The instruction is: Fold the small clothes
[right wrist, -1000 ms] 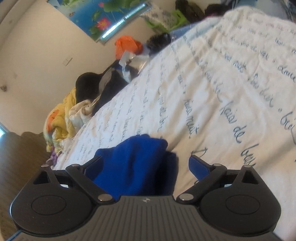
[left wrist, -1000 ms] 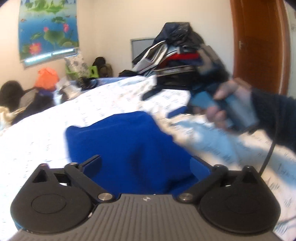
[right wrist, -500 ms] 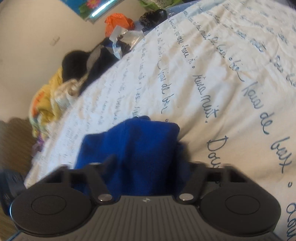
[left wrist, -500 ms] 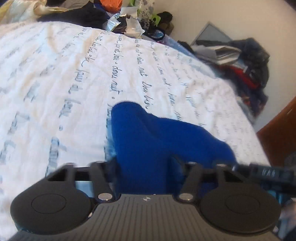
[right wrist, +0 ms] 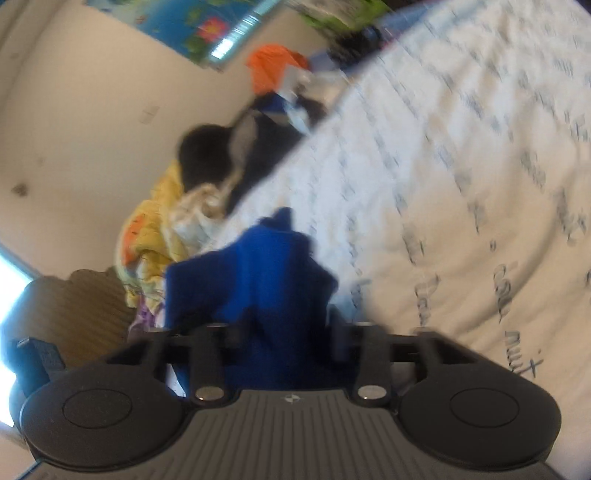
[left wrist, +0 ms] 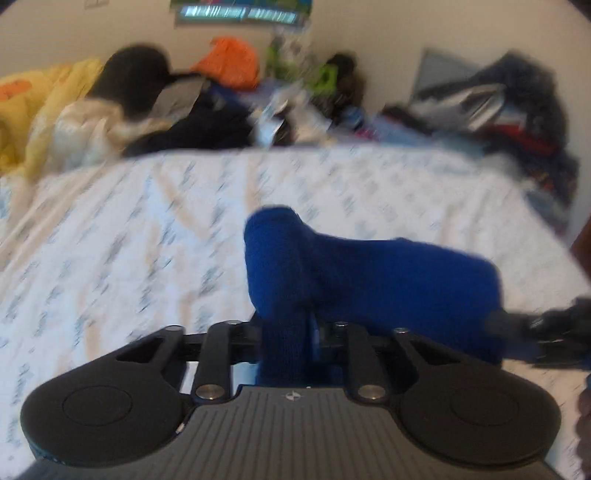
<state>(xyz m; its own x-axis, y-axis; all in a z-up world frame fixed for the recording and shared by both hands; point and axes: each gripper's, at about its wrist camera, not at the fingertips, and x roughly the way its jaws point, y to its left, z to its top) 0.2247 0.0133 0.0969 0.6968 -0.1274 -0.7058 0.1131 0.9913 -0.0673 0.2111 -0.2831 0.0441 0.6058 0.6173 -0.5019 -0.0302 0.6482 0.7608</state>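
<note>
A small blue knitted garment is lifted over the white bedsheet printed with script. My left gripper is shut on a bunched fold of it, which fills the narrow gap between the fingers. The cloth runs rightwards to my right gripper, a dark blur at the right edge. In the right wrist view the blue garment stands bunched between the fingers of my right gripper. Its jaws are opening, and the pads still look to touch the cloth on both sides. Both views are blurred.
Piled clothes and bags line the far side of the bed: a yellow quilt, a black item, an orange bag, a dark heap. A wooden headboard and a wall poster show on the left.
Both grippers closed on the blue garment and lifted it off the sheet. The left gripper swung across the bed and rolled. The right jaws now stand a little wider than half a second ago.
</note>
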